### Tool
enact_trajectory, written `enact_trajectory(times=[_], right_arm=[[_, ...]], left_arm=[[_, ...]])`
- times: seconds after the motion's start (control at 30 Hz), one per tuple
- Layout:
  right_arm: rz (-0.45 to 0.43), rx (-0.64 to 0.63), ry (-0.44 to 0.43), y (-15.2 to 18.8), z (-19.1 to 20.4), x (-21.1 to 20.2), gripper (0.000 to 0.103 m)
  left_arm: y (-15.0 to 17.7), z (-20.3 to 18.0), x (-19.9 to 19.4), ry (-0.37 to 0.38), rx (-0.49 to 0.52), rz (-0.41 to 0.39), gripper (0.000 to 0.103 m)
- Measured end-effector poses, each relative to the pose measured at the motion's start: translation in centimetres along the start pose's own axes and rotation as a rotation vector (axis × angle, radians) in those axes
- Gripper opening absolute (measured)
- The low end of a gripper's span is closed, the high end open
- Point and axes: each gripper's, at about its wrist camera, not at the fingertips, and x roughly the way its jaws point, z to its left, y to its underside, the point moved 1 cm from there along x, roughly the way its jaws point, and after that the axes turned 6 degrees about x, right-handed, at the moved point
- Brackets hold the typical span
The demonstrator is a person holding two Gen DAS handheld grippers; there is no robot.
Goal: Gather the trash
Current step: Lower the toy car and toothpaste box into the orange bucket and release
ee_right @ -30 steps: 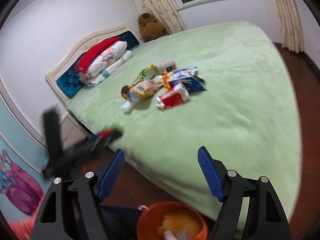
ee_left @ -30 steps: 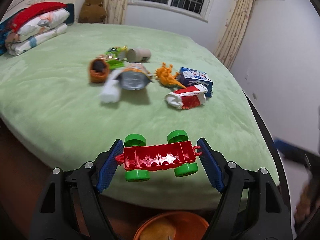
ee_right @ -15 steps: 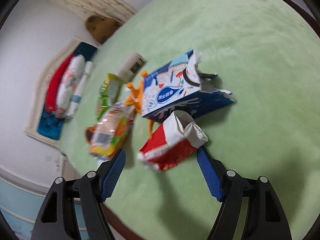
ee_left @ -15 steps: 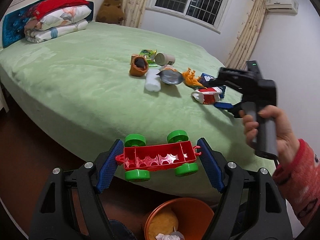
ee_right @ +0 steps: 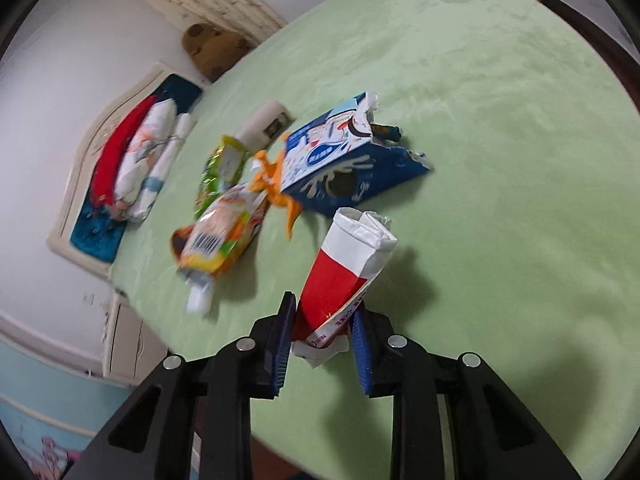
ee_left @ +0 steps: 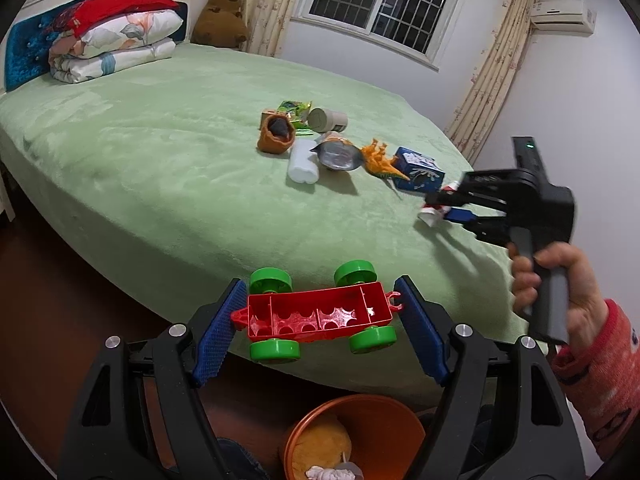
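Note:
My left gripper (ee_left: 320, 320) is shut on a red toy wagon with green wheels (ee_left: 318, 314), held over the near edge of the green bed (ee_left: 160, 168), above an orange bin (ee_left: 356, 436). My right gripper (ee_right: 324, 344) is shut on a crushed red-and-white carton (ee_right: 348, 268) on the bed; it also shows in the left wrist view (ee_left: 452, 208). Beyond it lie a blue milk carton (ee_right: 340, 164), an orange toy dinosaur (ee_right: 276, 188), a yellow snack bag (ee_right: 220, 240), a green wrapper (ee_right: 218, 168) and a paper cup (ee_right: 264, 124).
A brown pouch (ee_left: 276, 136) and a white bottle (ee_left: 302, 160) lie with the litter mid-bed. Folded quilts (ee_left: 112, 44) and a brown plush toy (ee_left: 220, 20) sit by the headboard. Dark wooden floor lies below the bed edge.
My right gripper has moved in and closed on the red-and-white carton, which was lying free between its open fingers. My left gripper still holds the wagon in the same place.

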Motion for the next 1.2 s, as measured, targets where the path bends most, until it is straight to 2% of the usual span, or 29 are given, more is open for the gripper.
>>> enact_trajectory(times=[0.17,0.37,0.57,0.73,0.97,1.2], right_arm=[[-0.016,-0.134,-0.058,2.9,0.6,-5.6,0.027],[-0.048,-0.326,-0.076,7.8,1.6,-11.9,0.027],[-0.004,-0.416,-0.086,12.6,0.5,-14.5,0.028],[0.100,-0.431,-0.035,16.2,-2.5,-12.9,0.028],[0.336,-0.365,0.067,21.3,-7.9,-6.2,0.028],[0.448,-0.340,0.158,23.5,-10.8,-2.1,0.028]], left_arm=[[0.1,-1.4,-0.5,0.018,0.028,0.000,0.074],[0.6,-3.7,-1.5,0.054,0.085,0.012,0.074],[2.8,-5.8,-1.7,0.084,0.154,0.083,0.074],[6.9,-6.8,0.3,0.092,0.188,0.209,0.074],[13.5,-6.6,5.2,0.122,0.130,0.428,0.074],[18.5,-7.3,8.9,0.080,0.158,0.602,0.074]])
